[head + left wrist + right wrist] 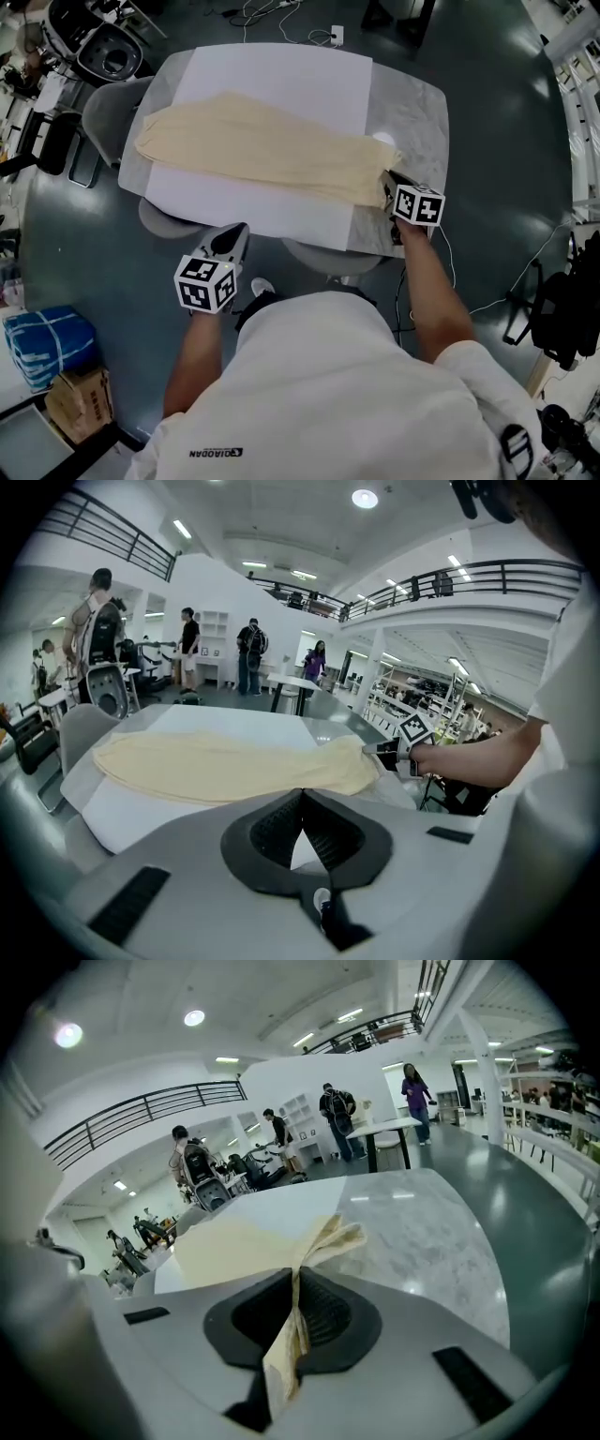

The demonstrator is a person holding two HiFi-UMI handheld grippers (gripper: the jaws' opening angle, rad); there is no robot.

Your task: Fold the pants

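Cream pants (253, 150) lie stretched across a white sheet (272, 75) on the grey table (412, 112), from the far left to the near right. At their right end my right gripper (386, 180) is shut on the pants' edge; in the right gripper view the cloth (295, 1307) is pinched between the jaws and hangs out behind them. Off the pants, my left gripper (236, 232) hovers at the table's near edge. In its own view its tips (302, 794) meet with nothing between them, and the pants (216, 766) and the right gripper (380, 750) lie ahead.
Grey chairs (103, 112) stand at the table's left and more seats (169, 217) tuck under its near edge. A blue bag (47, 342) and a cardboard box (80, 403) sit on the floor at left, black gear (567, 309) at right. People stand far off (248, 653).
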